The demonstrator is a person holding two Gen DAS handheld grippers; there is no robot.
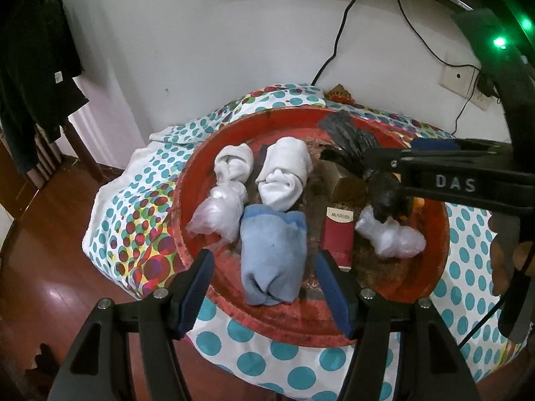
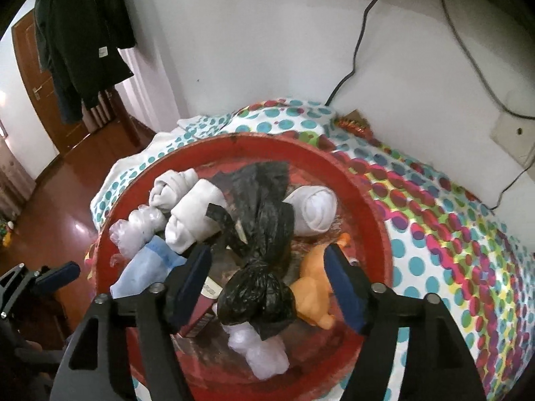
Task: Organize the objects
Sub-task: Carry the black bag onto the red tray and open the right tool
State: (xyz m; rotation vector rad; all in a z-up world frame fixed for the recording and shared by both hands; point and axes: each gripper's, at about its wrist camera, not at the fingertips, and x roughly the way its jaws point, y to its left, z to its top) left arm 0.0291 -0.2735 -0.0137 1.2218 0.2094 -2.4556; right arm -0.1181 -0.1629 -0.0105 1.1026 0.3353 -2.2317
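A round red tray [image 1: 418, 277] [image 2: 374, 220] holds rolled socks, knotted bags and a box. A light blue sock [image 1: 272, 254] [image 2: 147, 267] lies between the fingers of my open left gripper [image 1: 265, 287]. My right gripper [image 2: 267, 280] is open around a knotted black plastic bag [image 2: 257, 297] [image 1: 384, 193]. Two white sock rolls [image 1: 284, 177] [image 1: 234, 163] lie behind the blue sock. A third white roll [image 2: 314, 210] lies behind the black bag. Clear knotted bags [image 1: 217, 214] [image 1: 388, 234], a red "MARUBI" box [image 1: 338, 237] and an orange toy [image 2: 314, 290] lie around them.
The tray rests on a dotted cloth [image 1: 133, 220] [image 2: 451, 234] over a surface against a white wall. Black cables [image 1: 334, 43] run down the wall to sockets [image 1: 458, 78]. Dark clothes [image 1: 36, 67] hang at the left above a wooden floor [image 1: 43, 284].
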